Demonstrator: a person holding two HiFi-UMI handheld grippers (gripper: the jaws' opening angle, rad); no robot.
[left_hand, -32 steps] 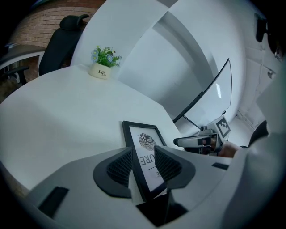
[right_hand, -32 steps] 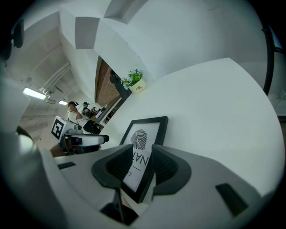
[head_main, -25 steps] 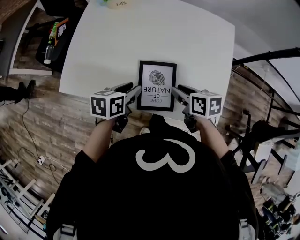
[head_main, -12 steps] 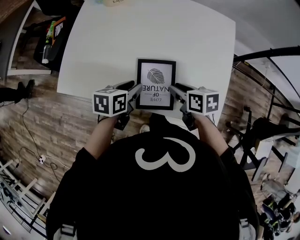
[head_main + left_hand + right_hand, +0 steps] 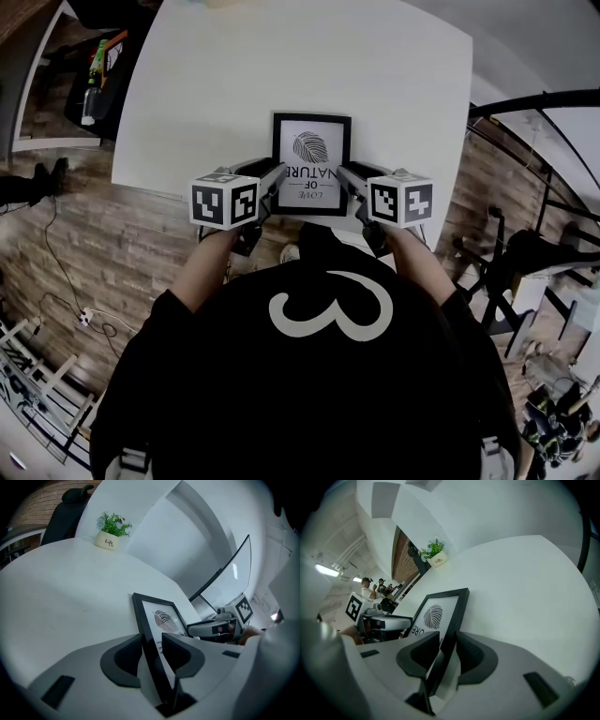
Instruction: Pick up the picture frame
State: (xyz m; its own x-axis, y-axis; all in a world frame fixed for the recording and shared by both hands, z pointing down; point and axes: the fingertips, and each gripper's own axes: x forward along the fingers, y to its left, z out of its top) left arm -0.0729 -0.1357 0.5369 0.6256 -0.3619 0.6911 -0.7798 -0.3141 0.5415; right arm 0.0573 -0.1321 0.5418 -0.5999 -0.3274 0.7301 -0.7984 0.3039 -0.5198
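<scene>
At the near edge of the table (image 5: 281,66) sits the picture frame (image 5: 311,164), with the left gripper (image 5: 273,176) and right gripper (image 5: 344,176) each clamped on a side rim. The holds look shallow, so uneven lifting could twist the frame free. Only the gripper views show the rims seated between the pads (image 5: 127,654); the head view shows both grippers level.

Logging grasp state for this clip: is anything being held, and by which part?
The picture frame, by both grippers: left gripper clamps its left side rail, right gripper its right side rail.
</scene>
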